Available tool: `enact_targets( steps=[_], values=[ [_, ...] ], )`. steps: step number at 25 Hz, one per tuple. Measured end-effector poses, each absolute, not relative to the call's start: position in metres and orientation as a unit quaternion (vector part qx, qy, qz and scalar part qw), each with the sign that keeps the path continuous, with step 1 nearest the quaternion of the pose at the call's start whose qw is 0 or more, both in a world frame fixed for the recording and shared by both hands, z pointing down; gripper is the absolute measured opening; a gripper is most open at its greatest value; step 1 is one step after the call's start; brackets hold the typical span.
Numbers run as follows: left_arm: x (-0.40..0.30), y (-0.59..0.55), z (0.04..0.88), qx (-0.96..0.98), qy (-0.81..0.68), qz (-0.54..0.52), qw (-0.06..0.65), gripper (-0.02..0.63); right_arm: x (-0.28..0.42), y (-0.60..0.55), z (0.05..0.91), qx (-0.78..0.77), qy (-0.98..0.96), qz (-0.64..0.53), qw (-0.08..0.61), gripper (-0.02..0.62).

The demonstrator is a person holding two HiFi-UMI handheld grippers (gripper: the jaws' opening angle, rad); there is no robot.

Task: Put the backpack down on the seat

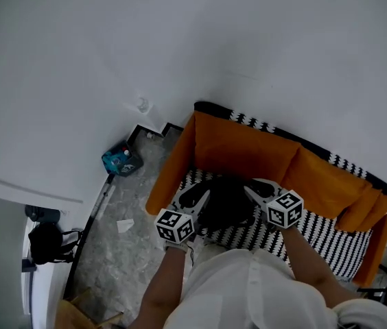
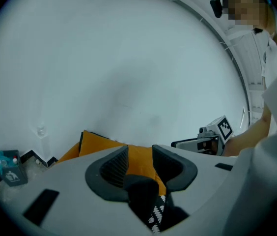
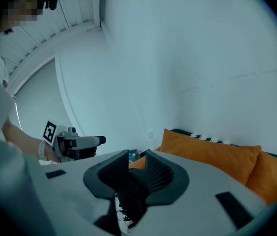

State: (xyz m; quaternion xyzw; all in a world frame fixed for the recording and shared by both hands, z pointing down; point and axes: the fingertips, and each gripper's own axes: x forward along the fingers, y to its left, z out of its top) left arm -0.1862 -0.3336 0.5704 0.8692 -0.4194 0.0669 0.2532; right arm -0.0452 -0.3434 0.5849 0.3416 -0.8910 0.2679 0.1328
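The black backpack (image 1: 228, 203) lies on the black-and-white patterned seat (image 1: 317, 235) of a sofa, in front of orange back cushions (image 1: 241, 149). My left gripper (image 1: 197, 196) is at the backpack's left side and my right gripper (image 1: 255, 188) at its right side, both pointing toward the wall. In the left gripper view the left gripper (image 2: 139, 154) stands open; orange cushion shows between its pads and the backpack (image 2: 146, 195) shows low in the gap. The right gripper (image 3: 137, 157) is narrower but also apart, with the backpack (image 3: 131, 195) below it. No pad visibly presses on it.
An orange armrest (image 1: 173, 170) closes the sofa's left end. On the grey floor left of it lie a teal bag (image 1: 122, 159) and a scrap of paper (image 1: 125, 225). A black bag (image 1: 46, 242) hangs at the far left. A white wall rises behind the sofa.
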Motion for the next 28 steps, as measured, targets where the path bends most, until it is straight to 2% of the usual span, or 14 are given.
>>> enact_targets(
  steps=[4,6,10,16,28],
  values=[
    [-0.199,-0.330,0.550,0.866,-0.443,0.060,0.224,0.087,-0.024,-0.345,0.566,0.374,-0.887,0.245,0.119,0.054],
    [-0.210,-0.329,0.540,0.861,-0.462,0.062,0.205,0.061,-0.008,-0.347,0.559,0.398,-0.880,0.236,0.113,0.037],
    [-0.239,-0.325,0.524,0.842,-0.506,0.073,0.172,0.049,0.026,-0.348,0.545,0.443,-0.862,0.227,0.094,0.026],
    [-0.270,-0.318,0.510,0.821,-0.542,0.063,0.166,0.048,0.058,-0.341,0.530,0.480,-0.847,0.213,0.084,0.023],
    [-0.276,-0.317,0.489,0.819,-0.555,0.054,0.136,0.028,0.054,-0.342,0.508,0.476,-0.857,0.174,0.093,0.017]
  ],
)
